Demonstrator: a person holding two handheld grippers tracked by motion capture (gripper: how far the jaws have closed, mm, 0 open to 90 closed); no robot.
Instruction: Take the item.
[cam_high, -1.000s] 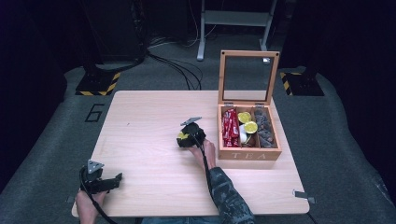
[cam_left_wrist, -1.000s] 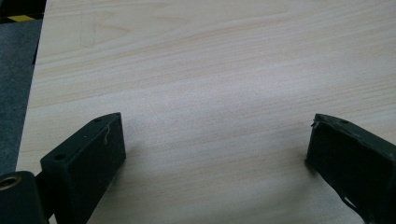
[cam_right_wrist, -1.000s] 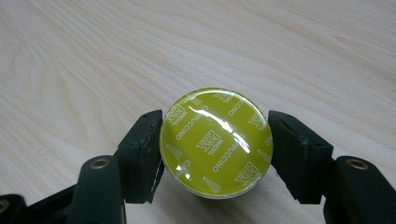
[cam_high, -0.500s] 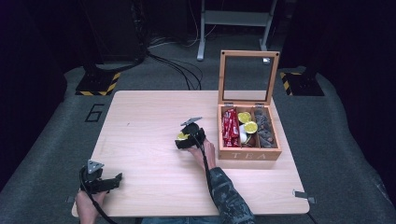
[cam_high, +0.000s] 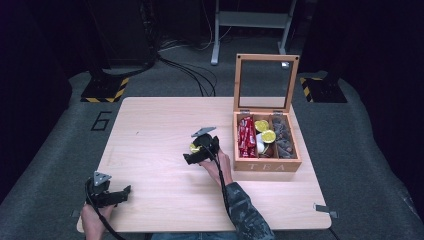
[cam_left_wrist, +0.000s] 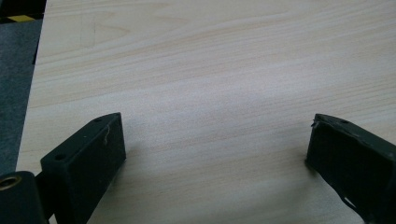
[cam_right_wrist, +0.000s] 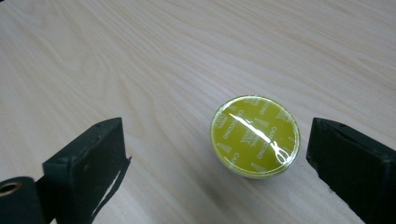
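Observation:
A yellow-green capsule (cam_right_wrist: 254, 136) with a shiny foil top lies on the pale wooden table (cam_high: 150, 125), left of the tea box; it also shows as a yellow spot, the capsule (cam_high: 194, 148), in the high view. My right gripper (cam_right_wrist: 217, 126) (cam_high: 196, 152) is around it. Its jaws have just been opening and now stand wide, with the capsule between them, nearer the right jaw and untouched. My left gripper (cam_high: 125, 192) (cam_left_wrist: 215, 123) rests open at the table's near left corner, with bare wood between its jaws.
A wooden box marked TEA (cam_high: 267, 165) stands right of the right hand, its glass lid (cam_high: 265, 82) upright. Its compartments hold red packets (cam_high: 245, 137), two yellow capsules (cam_high: 265, 131) and dark items. Dark floor, cables and a metal stand lie beyond the table.

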